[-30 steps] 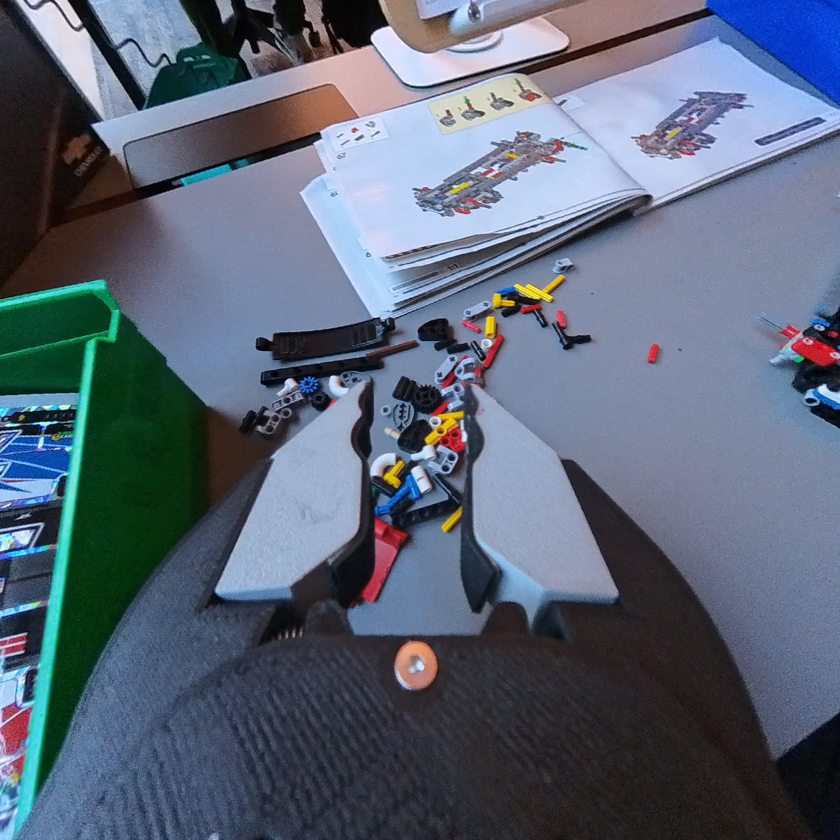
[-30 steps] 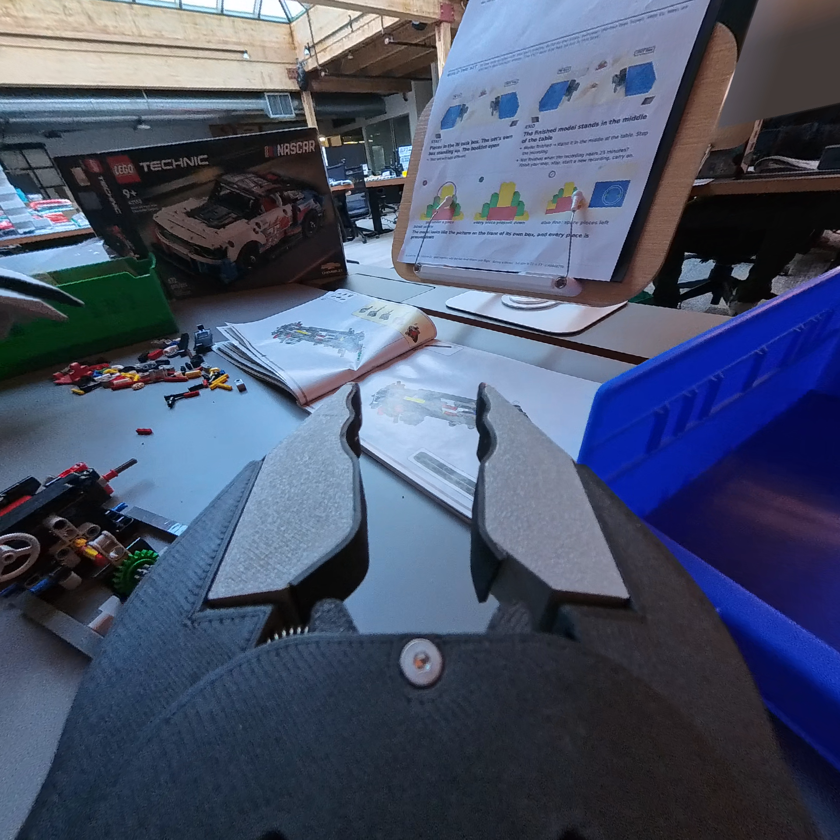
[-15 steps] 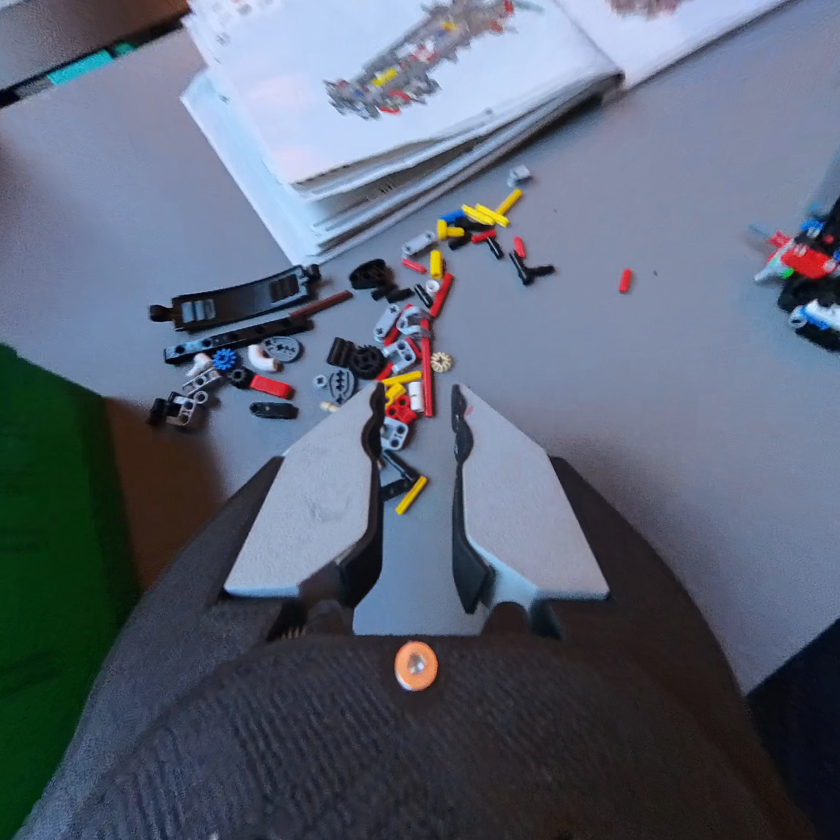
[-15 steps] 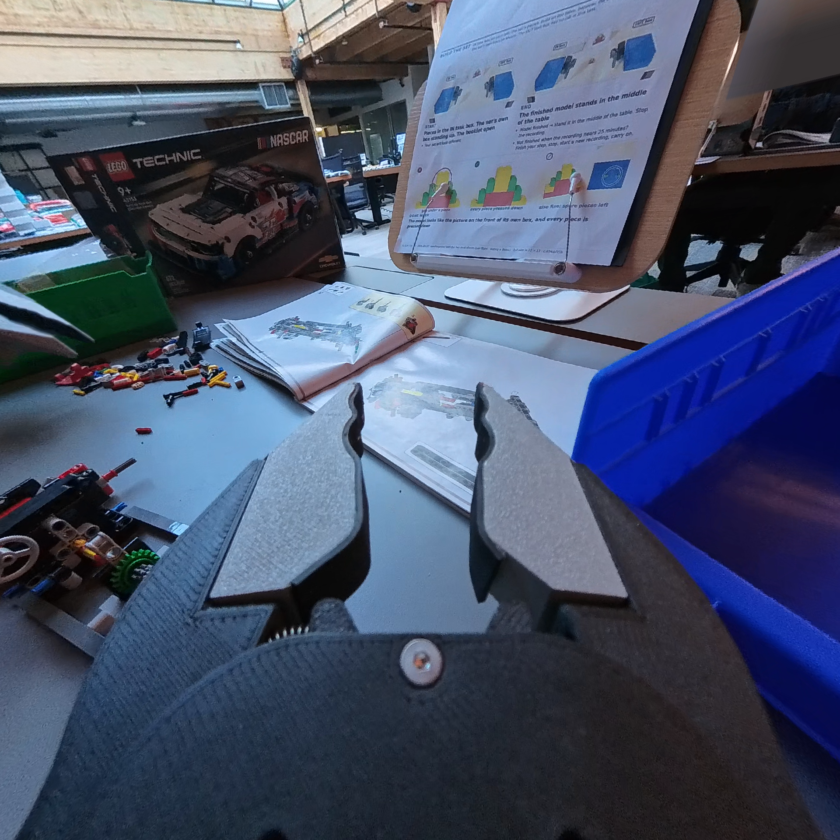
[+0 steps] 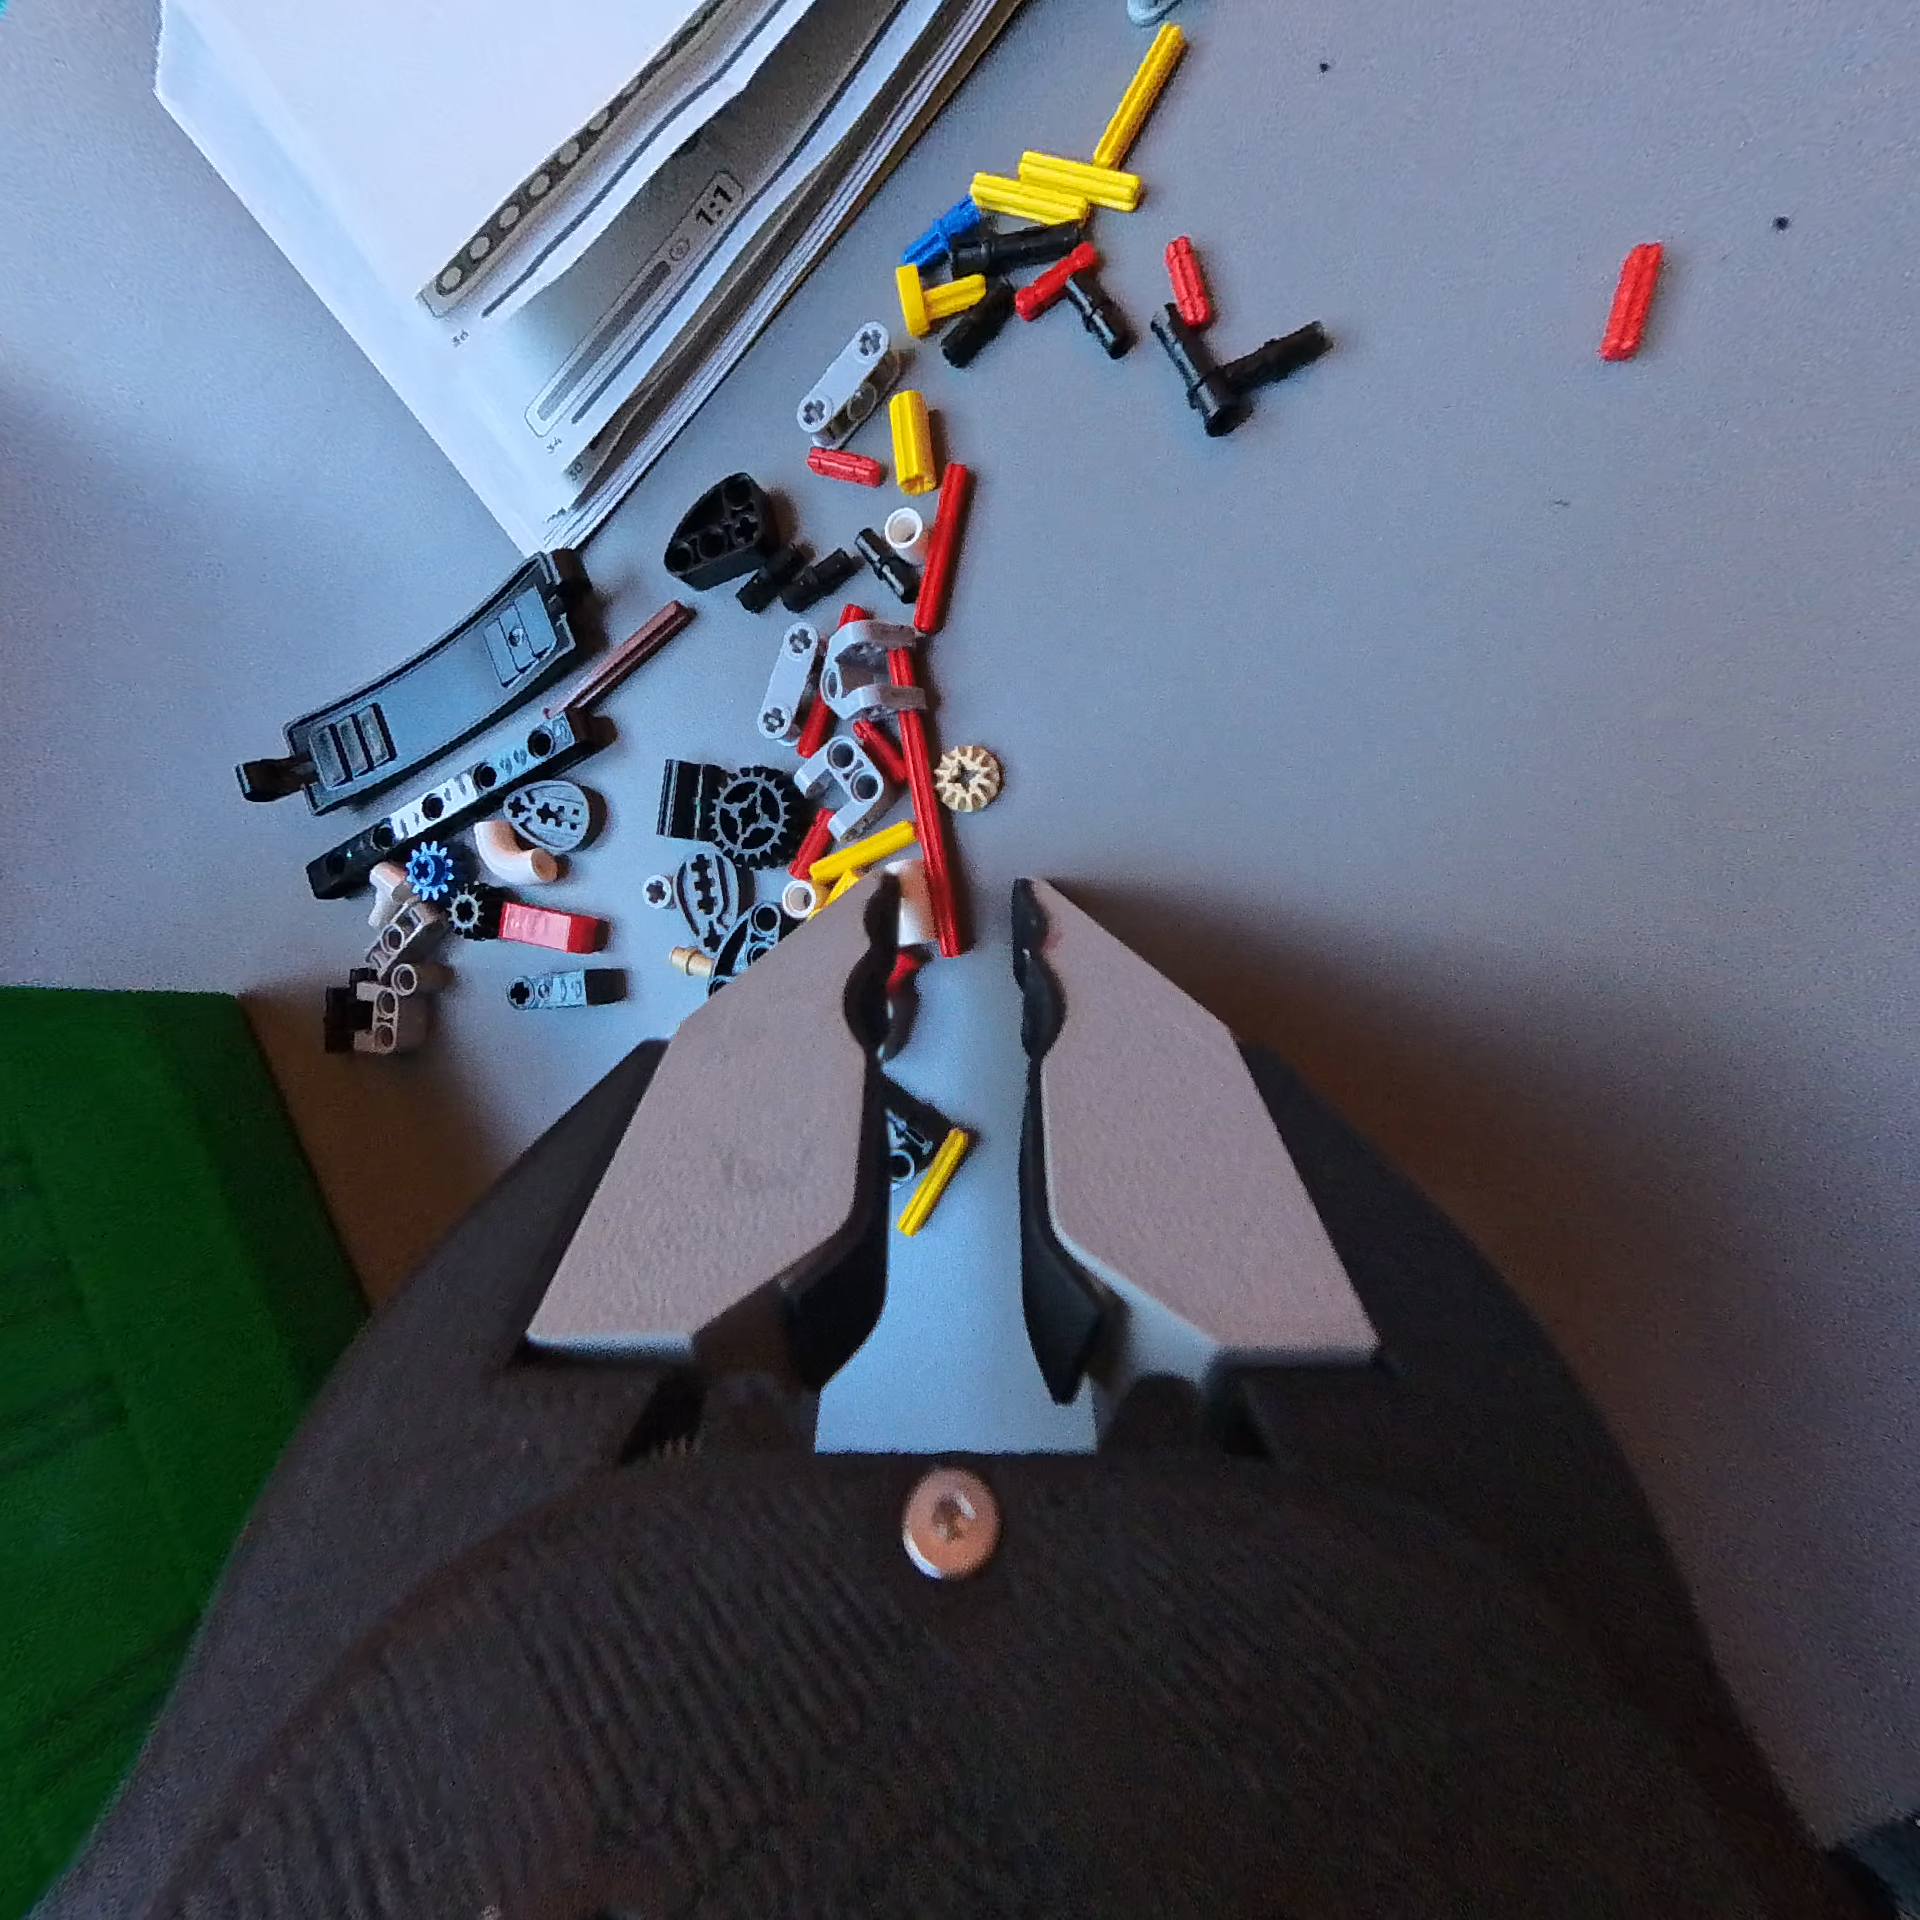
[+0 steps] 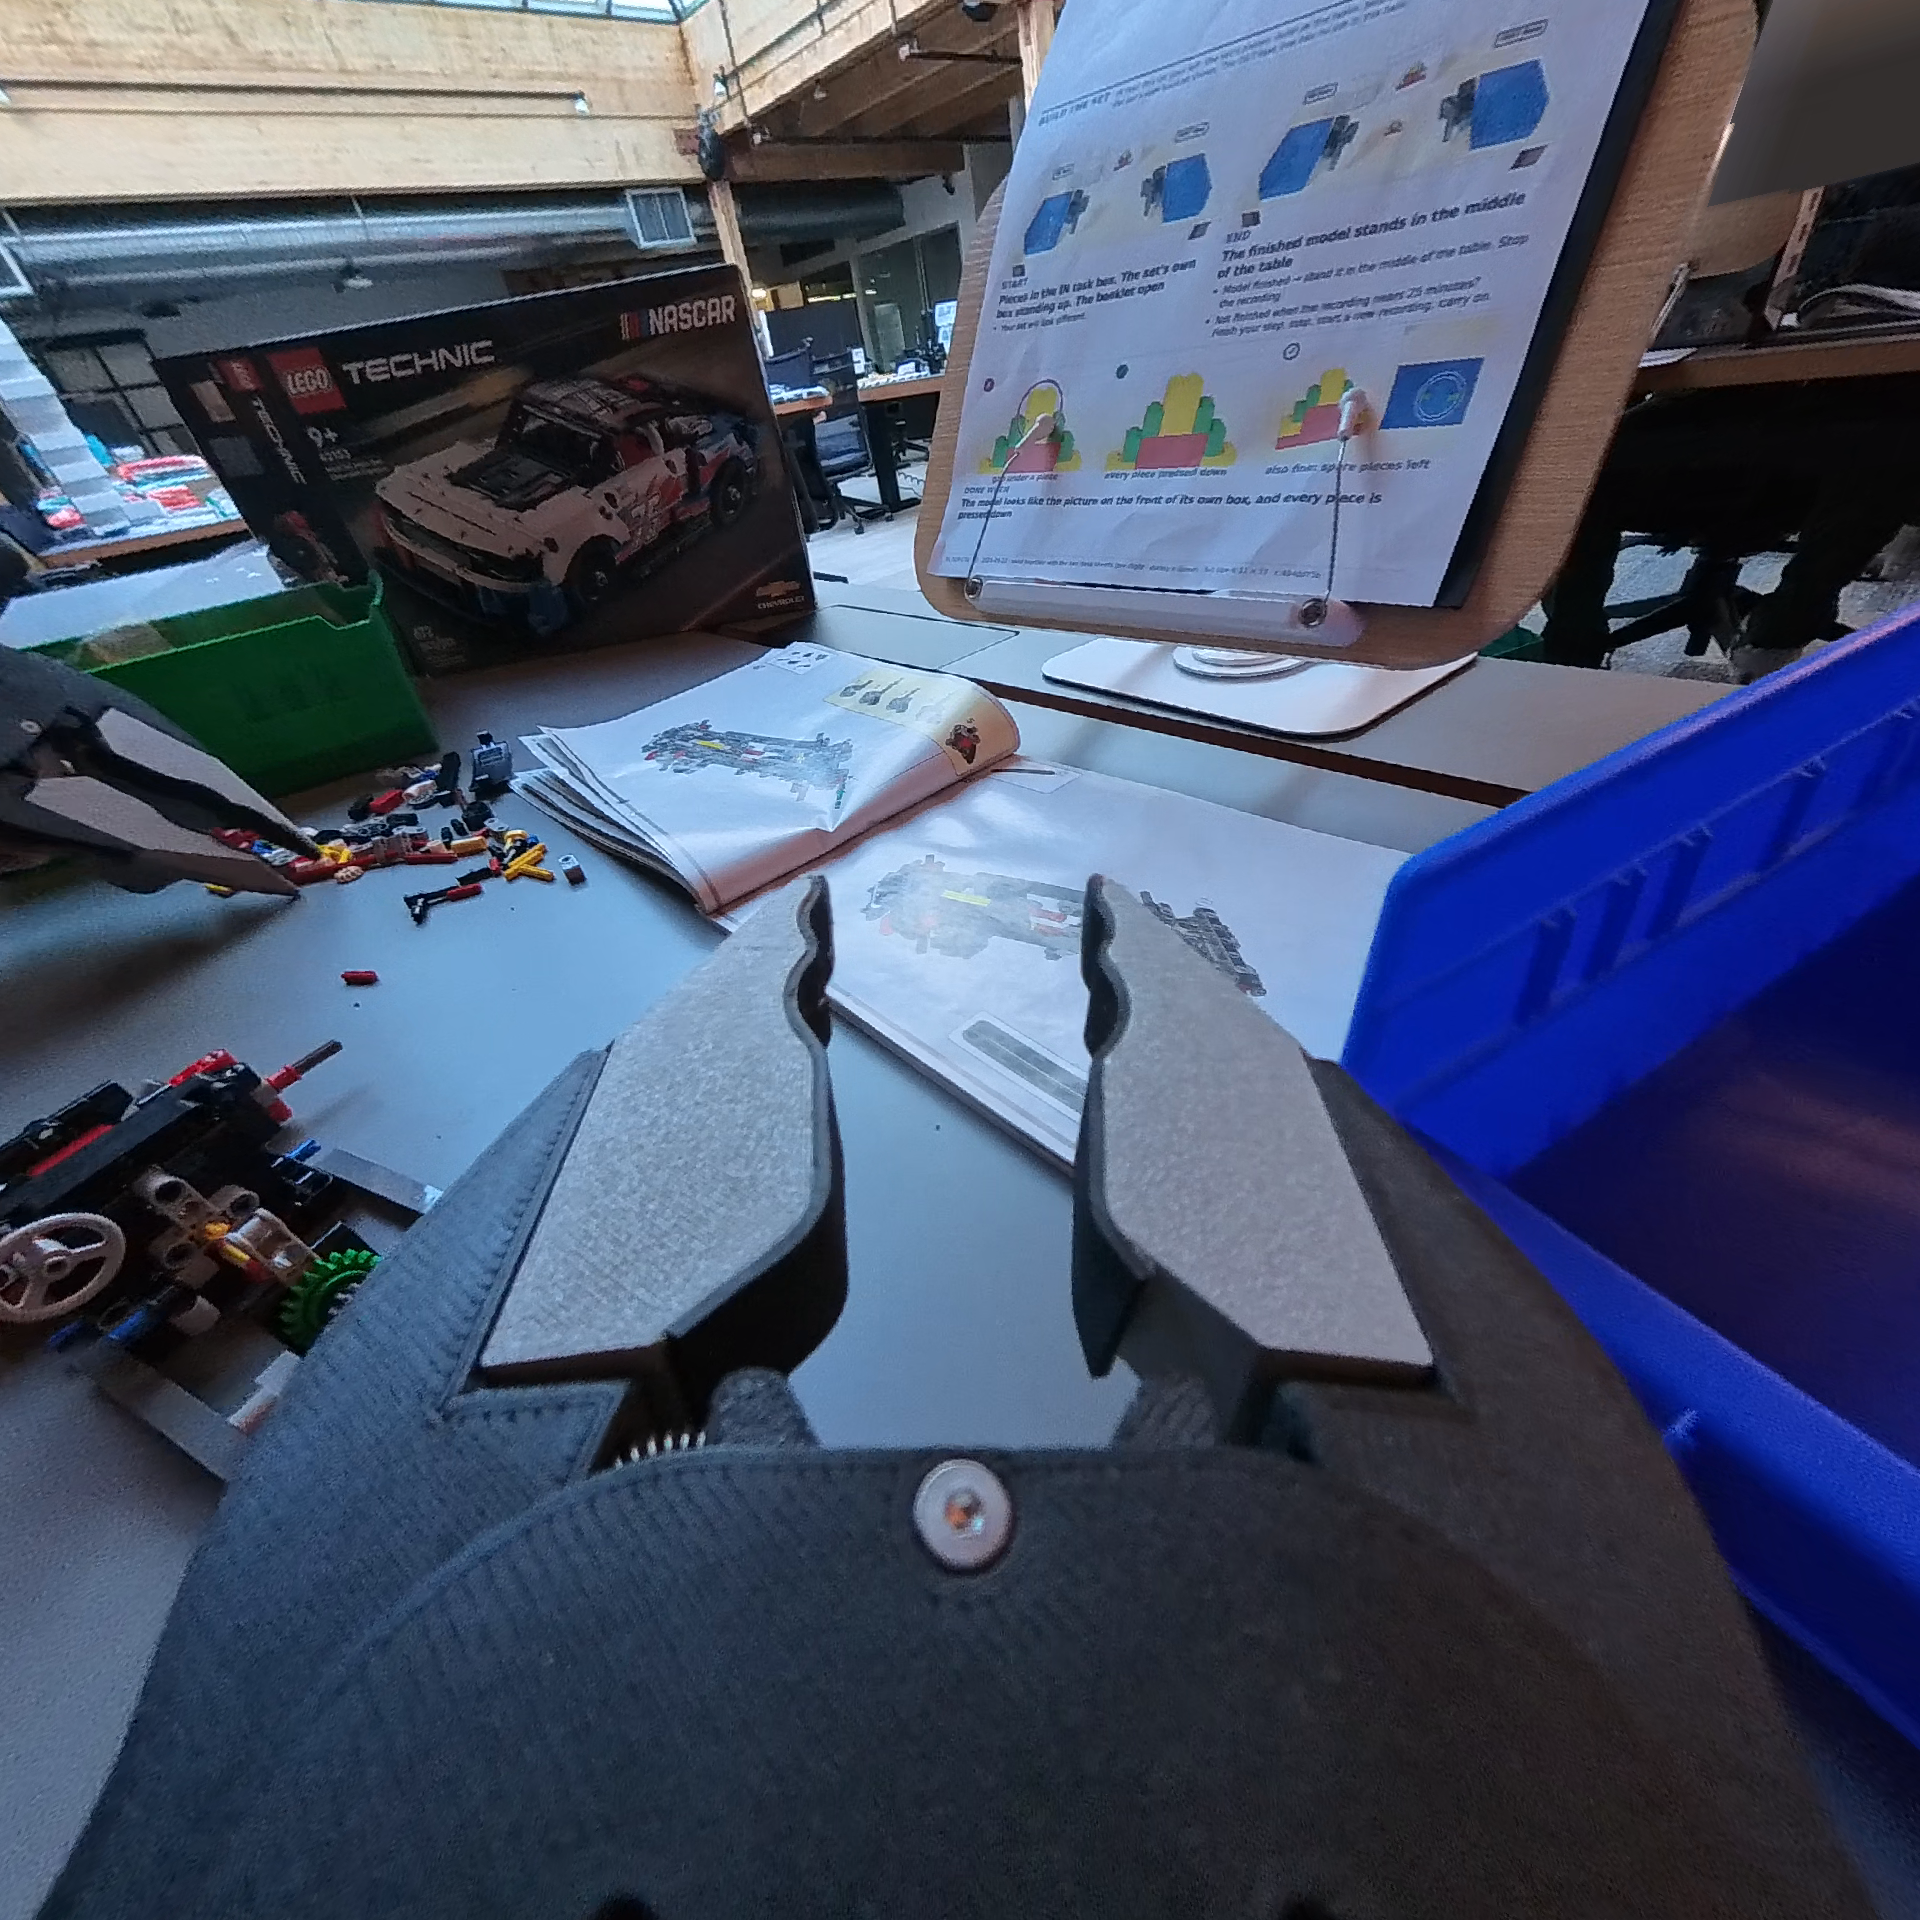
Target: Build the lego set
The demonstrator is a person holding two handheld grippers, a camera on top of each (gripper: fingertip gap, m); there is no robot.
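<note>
Low over the worktop [image 5: 1455, 727], the left gripper [image 5: 951, 914] tilts down, fingers slightly apart astride a red axle [image 5: 925, 790], not gripping. Right gripper [image 6: 951, 935] hovers level near the booklet [image 6: 1039, 883], fingers wide, empty.

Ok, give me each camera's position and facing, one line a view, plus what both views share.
Left wrist view: on the left gripper, looking steeply down at loose building pieces on the grey table; its open fingers show.
Right wrist view: on the right gripper, looking low across the table at the open booklet; its open fingers show.
Shared: pieces, booklet, green bin, left gripper.
</note>
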